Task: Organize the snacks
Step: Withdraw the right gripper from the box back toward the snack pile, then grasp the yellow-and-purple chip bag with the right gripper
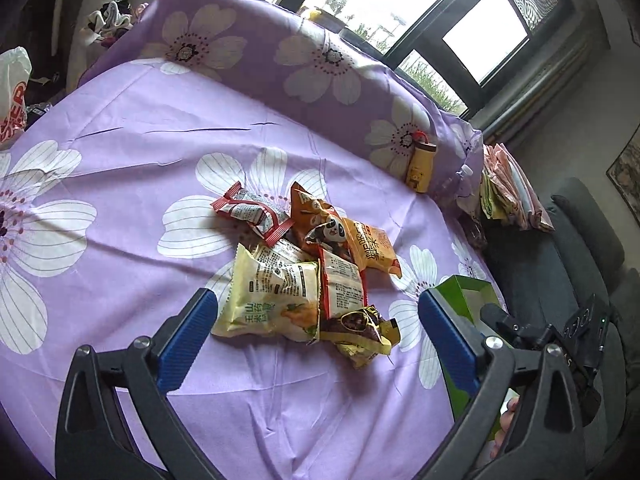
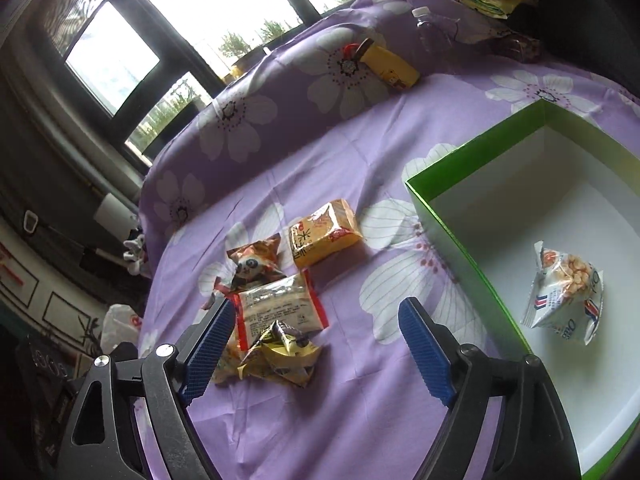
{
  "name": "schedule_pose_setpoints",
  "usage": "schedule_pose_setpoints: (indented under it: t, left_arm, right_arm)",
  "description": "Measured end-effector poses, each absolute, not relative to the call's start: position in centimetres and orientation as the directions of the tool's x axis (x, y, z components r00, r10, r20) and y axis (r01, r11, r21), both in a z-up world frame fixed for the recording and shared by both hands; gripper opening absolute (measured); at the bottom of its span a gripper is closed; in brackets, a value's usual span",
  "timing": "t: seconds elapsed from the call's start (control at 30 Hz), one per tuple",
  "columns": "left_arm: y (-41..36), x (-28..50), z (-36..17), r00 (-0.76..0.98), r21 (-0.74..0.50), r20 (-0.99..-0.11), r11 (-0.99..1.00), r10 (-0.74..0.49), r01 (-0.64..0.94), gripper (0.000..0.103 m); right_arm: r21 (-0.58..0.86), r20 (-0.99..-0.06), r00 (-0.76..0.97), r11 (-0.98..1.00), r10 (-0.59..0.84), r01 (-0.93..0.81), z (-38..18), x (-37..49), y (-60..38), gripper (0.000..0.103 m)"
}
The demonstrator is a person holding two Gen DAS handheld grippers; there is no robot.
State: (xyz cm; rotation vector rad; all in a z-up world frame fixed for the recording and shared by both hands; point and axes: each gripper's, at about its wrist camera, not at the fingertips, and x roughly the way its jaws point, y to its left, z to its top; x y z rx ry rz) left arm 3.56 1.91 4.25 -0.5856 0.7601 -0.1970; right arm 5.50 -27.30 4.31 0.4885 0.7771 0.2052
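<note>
We saw a bed covered by a purple sheet (image 1: 120, 140) with big white flowers, and a small heap of snack packets lay in the middle of it. The left gripper (image 1: 318, 328) stood wide open above the near side of the heap, with nothing pressed between its blue pads (image 1: 188, 344). Just in front of it lay a pale yellow packet (image 1: 272, 300), and beside this one a red-edged packet (image 1: 342, 286) and a crumpled dark and gold wrapper (image 1: 360, 328). Farther away there were a red and white packet (image 1: 252, 214), an orange packet with a panda (image 1: 320, 224) and a yellow-orange packet (image 1: 372, 250). All of them touched or overlapped each other, except the yellow-orange packet, which in the right wrist view (image 2: 324, 236) lay a little apart.

The right gripper (image 2: 316, 350) was also open and held nothing. Its left pad (image 2: 210, 350) was just beside the crumpled wrapper (image 2: 280, 356), and the sheet showed between the two pads.

To the right of the heap stood a green box (image 2: 452, 236) with white inside. One white snack bag (image 2: 564, 296) with round pieces printed on it lay alone on the box floor, near the left wall. In the left wrist view only a corner of the box (image 1: 460, 292) was visible behind the right pad.

Against the flowered pillow (image 1: 320, 64) at the far edge leaned a yellow bottle (image 1: 420, 168), and a clear bottle (image 2: 432, 28) lay near it. Folded cloths (image 1: 508, 188) were piled beyond the bed corner.
</note>
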Motion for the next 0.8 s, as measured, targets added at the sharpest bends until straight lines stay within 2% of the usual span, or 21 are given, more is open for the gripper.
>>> schedule_pose_setpoints:
  t: [0.47, 0.8]
  left_arm:
    - [1.2, 4.3, 3.1, 0.673, -0.539, -0.635, 0.842, -0.38, -0.033, 0.102]
    - [-0.6, 4.9, 1.7, 0.62, -0.542, -0.661, 0.841, -0.423, -0.004, 0.102]
  right_arm:
    - [0.505, -0.658, 0.628, 0.862, 0.416, -0.042, 2.3, 6.9, -24.7, 0.084]
    - [0.57, -0.673, 0.556, 0.821, 0.488, -0.031, 0.2, 8.3, -24.4, 0.084]
